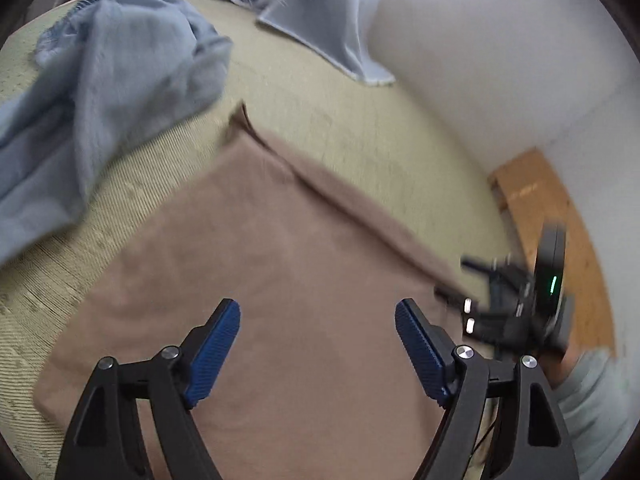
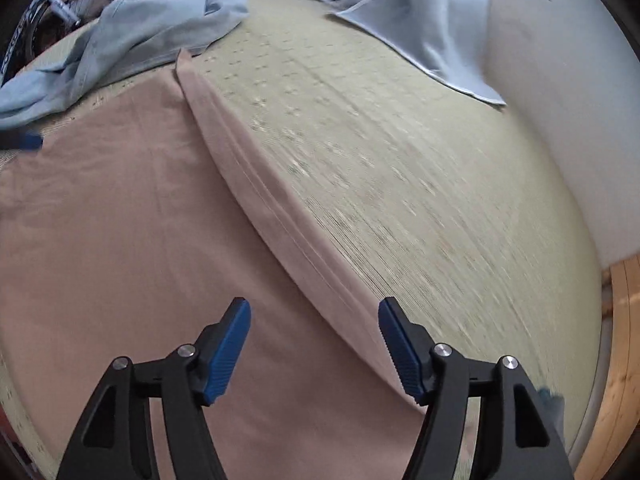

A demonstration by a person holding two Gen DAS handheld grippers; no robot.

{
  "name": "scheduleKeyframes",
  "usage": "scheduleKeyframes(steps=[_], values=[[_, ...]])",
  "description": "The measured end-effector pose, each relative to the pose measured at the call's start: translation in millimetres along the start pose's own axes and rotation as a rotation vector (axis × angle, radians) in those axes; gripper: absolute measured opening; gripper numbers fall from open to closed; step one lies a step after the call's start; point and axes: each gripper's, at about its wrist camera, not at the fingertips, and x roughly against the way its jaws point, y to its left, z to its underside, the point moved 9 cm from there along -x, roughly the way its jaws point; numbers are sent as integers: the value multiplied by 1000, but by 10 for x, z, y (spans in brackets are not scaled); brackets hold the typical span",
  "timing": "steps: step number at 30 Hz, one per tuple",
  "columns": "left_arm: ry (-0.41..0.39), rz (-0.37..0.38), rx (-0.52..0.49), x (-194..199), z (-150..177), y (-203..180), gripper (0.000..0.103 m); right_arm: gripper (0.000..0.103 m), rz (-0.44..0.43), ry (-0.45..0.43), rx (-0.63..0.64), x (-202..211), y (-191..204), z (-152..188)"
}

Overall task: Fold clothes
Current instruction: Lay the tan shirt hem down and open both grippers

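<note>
Under your left gripper (image 1: 318, 344) you have a plain dusty pinkish-brown cloth (image 1: 256, 280), with no print on it. The pads (image 1: 214, 354) on both tools are bright blue with fine ridges, set on black arms with silver rivets. Your right gripper (image 2: 314, 342) shows the same colours. The bed cover (image 2: 400, 184) is pale yellow-green, finely striped, with small cross-shaped dotted motifs in rows. You see a crumpled light blue garment (image 1: 112, 92) at the upper left and a flat grey-blue cloth (image 1: 332, 28) further back. The wall (image 1: 500, 72) is white, and the board (image 1: 560, 216) beside the bed is orange-brown wood
</note>
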Motion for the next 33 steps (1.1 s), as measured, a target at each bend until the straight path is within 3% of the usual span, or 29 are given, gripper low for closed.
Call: scheduleKeyframes(steps=[4, 8, 12, 17, 19, 21, 26, 33], values=[[77, -46, -15, -259, 195, 98, 83, 70, -7, 41, 17, -253, 82, -138], [63, -80, -72, -229, 188, 111, 83, 70, 6, 98, 52, -475, 92, -159], [60, -91, -109, -206, 257, 143, 83, 70, 90, 99, 43, -475, -138, -253], [62, -93, -135, -210, 290, 164, 83, 70, 242, 14, -88, -202, -635, -478], [62, -86, -124, -190, 285, 183, 83, 70, 230, -6, -119, -124, -626, -553], [61, -84, -115, -176, 274, 192, 83, 70, 142, -17, -121, -88, -403, -623], [57, -76, -88, -150, 233, 179, 83, 70, 24, -16, -28, -217, 186, -863], [-14, -9, 29, 243, 16, 403, 83, 70, -33, -103, -109, 133, 663, -786]])
